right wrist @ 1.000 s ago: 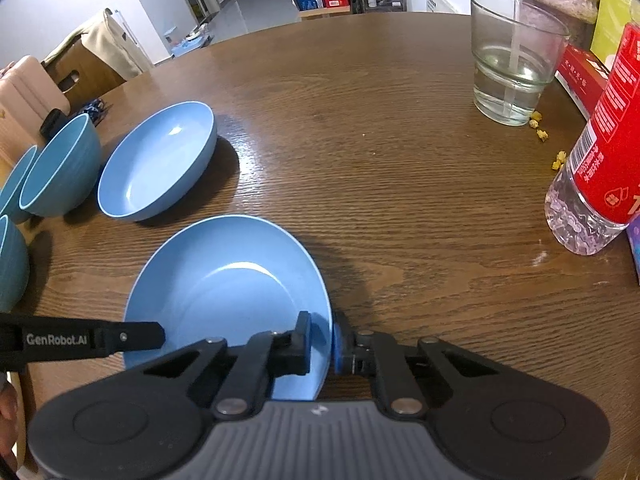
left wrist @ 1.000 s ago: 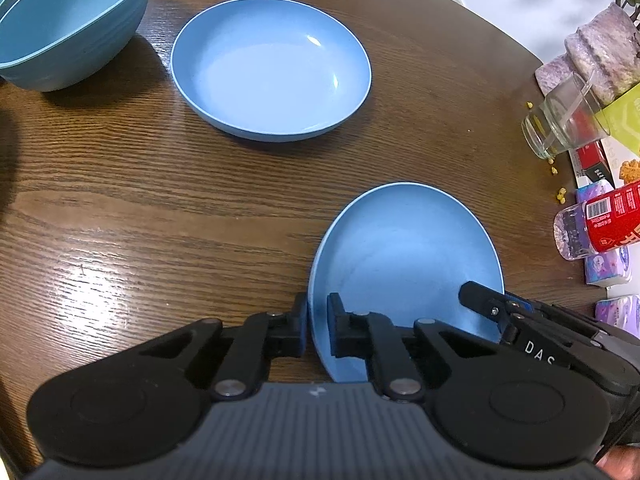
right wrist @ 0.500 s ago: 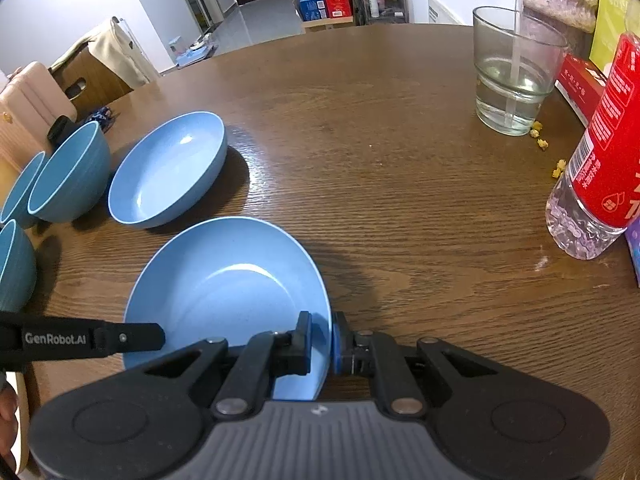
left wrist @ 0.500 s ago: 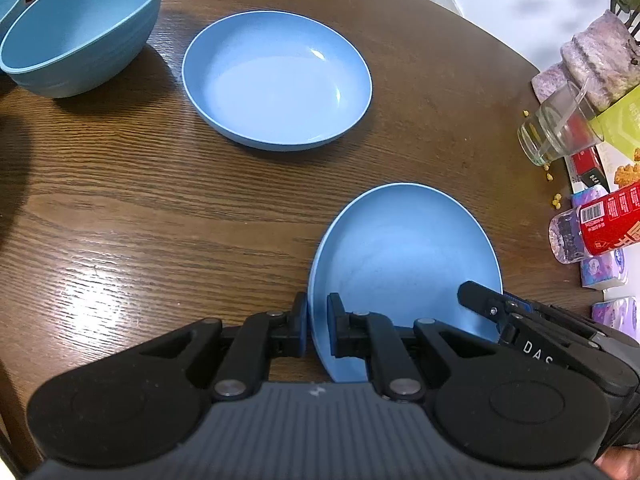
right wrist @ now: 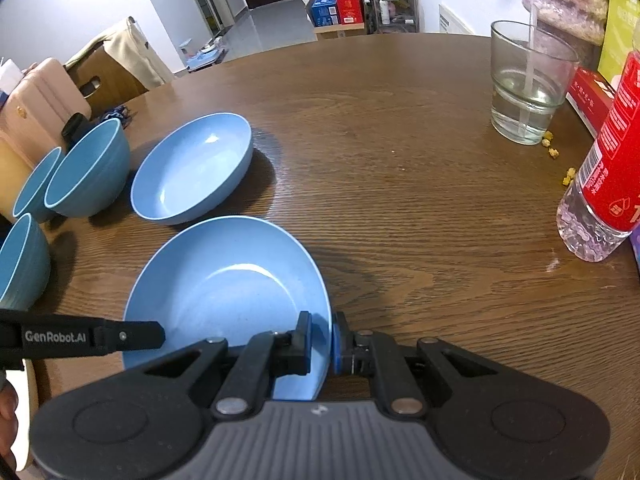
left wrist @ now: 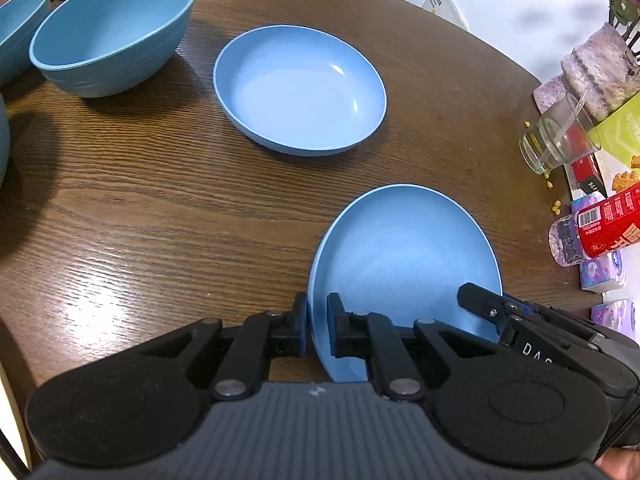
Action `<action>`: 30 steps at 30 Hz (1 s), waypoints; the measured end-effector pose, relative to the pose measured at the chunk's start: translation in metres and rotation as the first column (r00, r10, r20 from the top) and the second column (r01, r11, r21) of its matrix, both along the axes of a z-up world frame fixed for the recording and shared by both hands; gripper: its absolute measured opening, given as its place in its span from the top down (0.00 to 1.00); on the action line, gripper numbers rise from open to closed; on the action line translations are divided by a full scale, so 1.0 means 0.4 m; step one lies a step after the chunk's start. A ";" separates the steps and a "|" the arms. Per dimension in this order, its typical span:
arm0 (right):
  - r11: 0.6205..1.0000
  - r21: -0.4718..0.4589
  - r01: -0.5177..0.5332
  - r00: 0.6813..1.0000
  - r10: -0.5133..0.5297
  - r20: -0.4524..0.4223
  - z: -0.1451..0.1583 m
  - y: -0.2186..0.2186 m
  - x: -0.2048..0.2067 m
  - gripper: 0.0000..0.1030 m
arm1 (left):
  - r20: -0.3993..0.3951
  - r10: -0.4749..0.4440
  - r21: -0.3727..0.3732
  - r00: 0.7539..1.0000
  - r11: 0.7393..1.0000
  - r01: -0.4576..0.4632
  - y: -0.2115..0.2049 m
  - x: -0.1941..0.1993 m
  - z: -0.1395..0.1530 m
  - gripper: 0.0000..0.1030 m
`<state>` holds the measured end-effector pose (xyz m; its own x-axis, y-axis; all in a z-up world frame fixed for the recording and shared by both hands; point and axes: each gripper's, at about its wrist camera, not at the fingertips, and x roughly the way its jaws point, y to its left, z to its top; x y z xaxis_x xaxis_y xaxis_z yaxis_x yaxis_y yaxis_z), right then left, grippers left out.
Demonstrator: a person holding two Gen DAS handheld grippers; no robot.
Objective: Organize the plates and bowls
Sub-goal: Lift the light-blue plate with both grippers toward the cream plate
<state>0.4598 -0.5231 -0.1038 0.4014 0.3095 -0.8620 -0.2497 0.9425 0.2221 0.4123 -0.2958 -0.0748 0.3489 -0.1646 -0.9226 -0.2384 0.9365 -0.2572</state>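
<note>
left gripper (left wrist: 317, 326): jaws narrow, clamped on the near left rim of the held plate (left wrist: 404, 264).
right gripper (right wrist: 321, 340): jaws narrow, clamped on the opposite rim of the same plate (right wrist: 224, 292); its body also shows in the left wrist view (left wrist: 532, 332).
held plate: light blue, tilted, gripped at both sides over the near part of the wooden table (right wrist: 400, 184).
second plate (left wrist: 300, 88): flat on the table, beyond the held one, apart from it.
large bowl (left wrist: 108, 32): teal, upright, just left of the second plate.
other bowls (right wrist: 20, 264): two smaller teal ones further left, at the table edge.
right side: glass (right wrist: 528, 84) with water, red-labelled bottle (right wrist: 604, 184), yellow crumbs (right wrist: 550, 148).
</note>
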 end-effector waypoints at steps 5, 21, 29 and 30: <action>1.000 0.004 -0.014 1.000 0.014 0.008 0.009 0.015 -0.012 0.90 | 0.009 0.017 0.002 1.000 1.000 -0.017 0.013 -0.019 0.009 0.90; 0.998 0.021 -0.059 0.998 0.059 0.034 0.049 0.078 -0.067 0.90 | 0.044 0.062 0.014 0.997 0.998 -0.063 0.070 -0.091 0.054 0.90; 0.996 0.029 -0.083 0.996 0.082 0.046 0.069 0.105 -0.091 0.90 | 0.059 0.077 0.026 0.995 0.997 -0.079 0.096 -0.134 0.077 0.90; 0.996 0.030 -0.086 0.995 0.085 0.048 0.072 0.110 -0.095 0.90 | 0.062 0.080 0.027 0.995 0.996 -0.082 0.100 -0.139 0.081 0.90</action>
<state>0.4216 -0.4793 -0.0749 0.4121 0.3715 -0.8319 -0.3399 0.9098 0.2380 0.3566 -0.2558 -0.0425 0.4154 -0.1070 -0.9033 -0.2982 0.9221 -0.2464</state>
